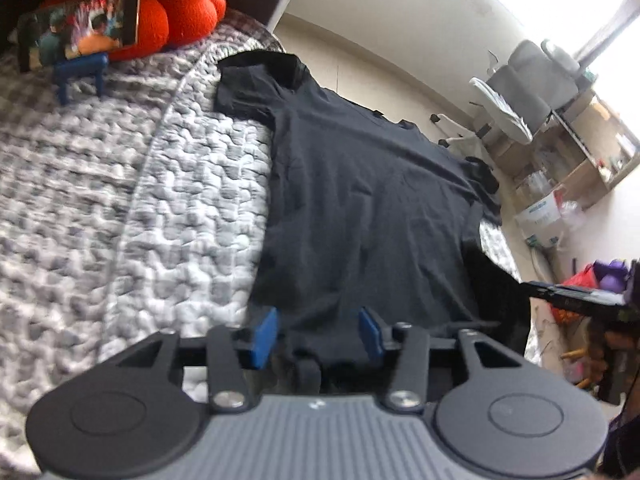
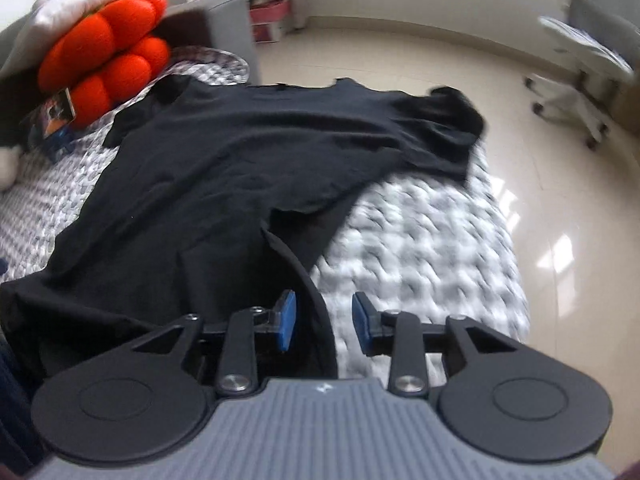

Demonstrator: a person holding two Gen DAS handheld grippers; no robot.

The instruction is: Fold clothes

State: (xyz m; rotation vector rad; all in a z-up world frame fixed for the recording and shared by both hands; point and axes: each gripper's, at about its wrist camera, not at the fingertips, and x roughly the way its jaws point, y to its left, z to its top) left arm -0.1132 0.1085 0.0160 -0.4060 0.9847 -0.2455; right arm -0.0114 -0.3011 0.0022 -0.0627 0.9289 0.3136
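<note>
Your black short-sleeved cotton T-shirt (image 1: 360, 200) lies spread flat on the grey-and-white quilted bedspread (image 1: 120, 200), its collar toward the orange plush cushion (image 1: 176, 12). Your left gripper (image 1: 318, 334) gapes wide over the hem, clamping nothing. Your right gripper (image 2: 324, 326) is equally parted, a raised hem fold lying loose between its blue pads (image 2: 286, 322)

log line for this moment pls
stage: pre-grasp | shirt: flat on bed | left gripper: open at hem | right gripper: open, hem corner between fingers
</note>
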